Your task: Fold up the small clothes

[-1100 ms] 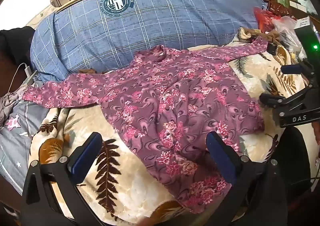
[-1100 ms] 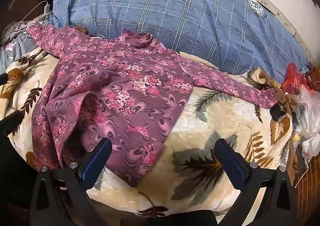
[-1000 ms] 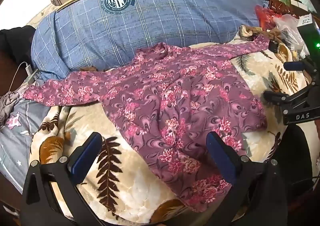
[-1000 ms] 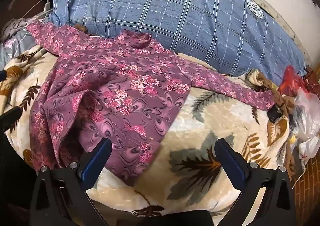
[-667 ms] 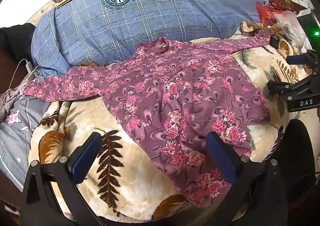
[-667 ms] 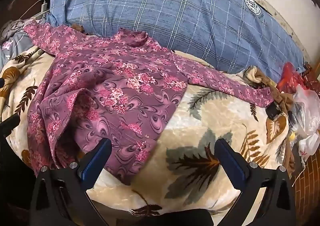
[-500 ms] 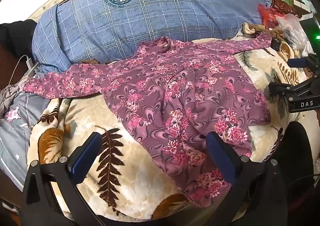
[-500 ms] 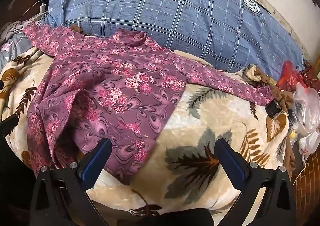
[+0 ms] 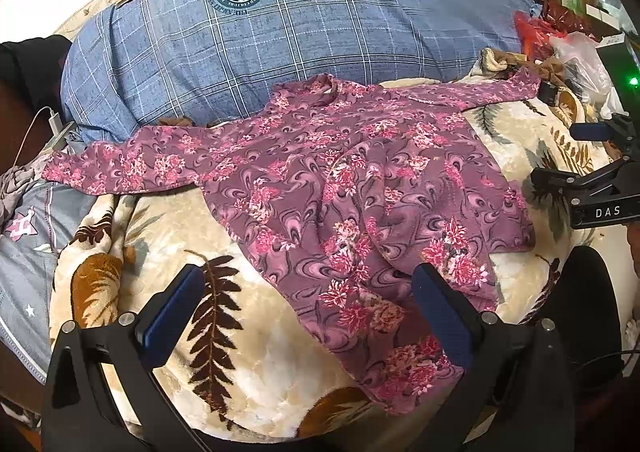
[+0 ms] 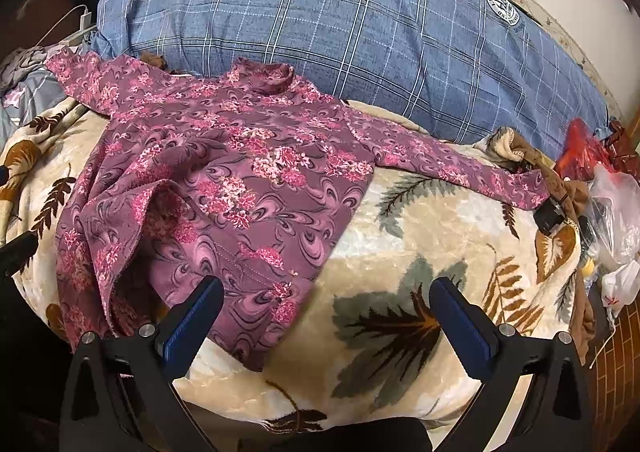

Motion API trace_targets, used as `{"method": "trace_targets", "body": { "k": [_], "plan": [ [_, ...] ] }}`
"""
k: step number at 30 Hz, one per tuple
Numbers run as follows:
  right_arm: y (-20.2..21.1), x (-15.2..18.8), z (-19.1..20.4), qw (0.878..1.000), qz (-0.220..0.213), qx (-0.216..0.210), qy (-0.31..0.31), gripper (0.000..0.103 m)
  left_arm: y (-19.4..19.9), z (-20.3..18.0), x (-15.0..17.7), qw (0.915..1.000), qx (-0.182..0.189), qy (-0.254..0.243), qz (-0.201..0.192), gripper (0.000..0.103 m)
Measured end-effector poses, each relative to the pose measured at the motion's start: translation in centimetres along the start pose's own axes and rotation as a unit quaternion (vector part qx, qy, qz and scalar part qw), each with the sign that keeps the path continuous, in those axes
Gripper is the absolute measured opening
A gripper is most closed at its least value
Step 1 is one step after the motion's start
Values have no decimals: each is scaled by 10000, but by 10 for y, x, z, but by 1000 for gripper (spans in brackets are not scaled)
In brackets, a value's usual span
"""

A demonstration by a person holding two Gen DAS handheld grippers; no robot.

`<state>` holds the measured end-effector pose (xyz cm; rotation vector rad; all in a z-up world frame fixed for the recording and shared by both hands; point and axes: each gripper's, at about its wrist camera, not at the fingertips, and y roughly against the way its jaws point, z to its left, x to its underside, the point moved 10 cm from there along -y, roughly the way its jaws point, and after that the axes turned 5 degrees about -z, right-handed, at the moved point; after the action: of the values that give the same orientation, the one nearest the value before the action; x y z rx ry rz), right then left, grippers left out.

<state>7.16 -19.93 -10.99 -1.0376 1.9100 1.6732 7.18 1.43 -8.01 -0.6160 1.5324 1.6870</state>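
Observation:
A purple long-sleeved top with pink flowers [image 9: 344, 180] [image 10: 224, 180] lies spread on a cream leaf-print blanket [image 9: 248, 336] [image 10: 412, 276]. Its sleeves stretch out to both sides and its hem is rumpled near the front edge. My left gripper [image 9: 308, 316] hangs open just above the hem, holding nothing. My right gripper [image 10: 326, 318] is also open and empty, over the hem's right corner and the bare blanket. The right gripper's body shows at the right edge of the left wrist view [image 9: 592, 192].
A large blue plaid pillow [image 9: 280, 40] [image 10: 360, 32] lies behind the top. Plastic bags and clutter [image 10: 600, 188] crowd the blanket's right end. A grey star-print cloth [image 9: 24, 236] and a white charger cable [image 9: 48, 120] sit at the left.
Both grippers have drawn back a little from the top, which now sits slightly farther up in each view. The top itself has not moved; both stay open.

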Motion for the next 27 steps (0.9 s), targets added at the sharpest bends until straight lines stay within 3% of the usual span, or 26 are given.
{"method": "trace_targets", "body": {
  "k": [27],
  "plan": [
    [-11,7,-6,9998,89,-22,-165,103,-10,3,-2,9996,105,227,100,103]
  ]
}}
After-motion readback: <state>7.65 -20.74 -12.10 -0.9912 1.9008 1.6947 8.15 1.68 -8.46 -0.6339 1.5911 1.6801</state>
